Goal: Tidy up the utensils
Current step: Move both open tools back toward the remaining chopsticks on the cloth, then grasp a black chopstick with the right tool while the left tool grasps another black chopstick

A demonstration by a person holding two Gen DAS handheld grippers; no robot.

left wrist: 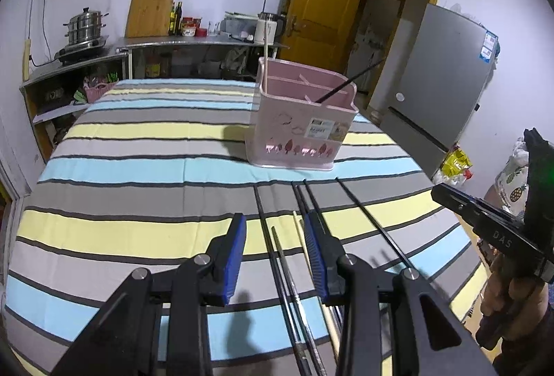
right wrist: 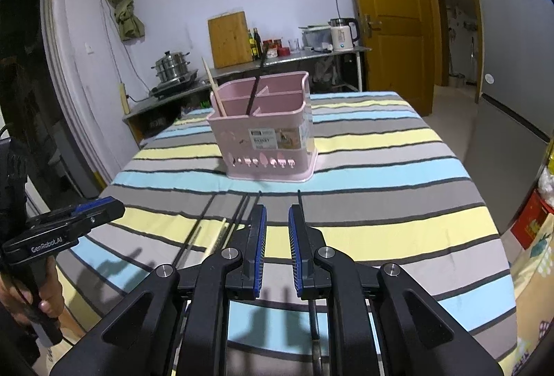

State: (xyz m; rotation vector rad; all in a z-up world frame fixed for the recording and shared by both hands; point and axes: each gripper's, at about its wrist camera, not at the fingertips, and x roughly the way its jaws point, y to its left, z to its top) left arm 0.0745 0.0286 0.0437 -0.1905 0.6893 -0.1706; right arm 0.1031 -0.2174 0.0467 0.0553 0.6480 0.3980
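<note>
Pink basket (right wrist: 265, 137), label reading "BASKET", at 12 o'clock on striped surface (right wrist: 398, 175); chopsticks (left wrist: 277, 237) lying at 6. Left tool (left wrist: 277, 251), marked "GenRobot.AI", open, empty. Right tool (right wrist: 277, 237), "DAS", jaws parted, empty

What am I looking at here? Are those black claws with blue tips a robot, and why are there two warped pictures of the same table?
No robot: a person holds a two-finger gripper in each hand, each with a wide-angle camera looking along its fingers, which bends the picture. One view is from the left gripper, the other from the right gripper; each also glimpses the other. On the striped tablecloth stands a pink utensil basket with a black chopstick and a pale one already in it. More chopsticks lie loose in front. Both grippers are open, above them, holding nothing.
</note>
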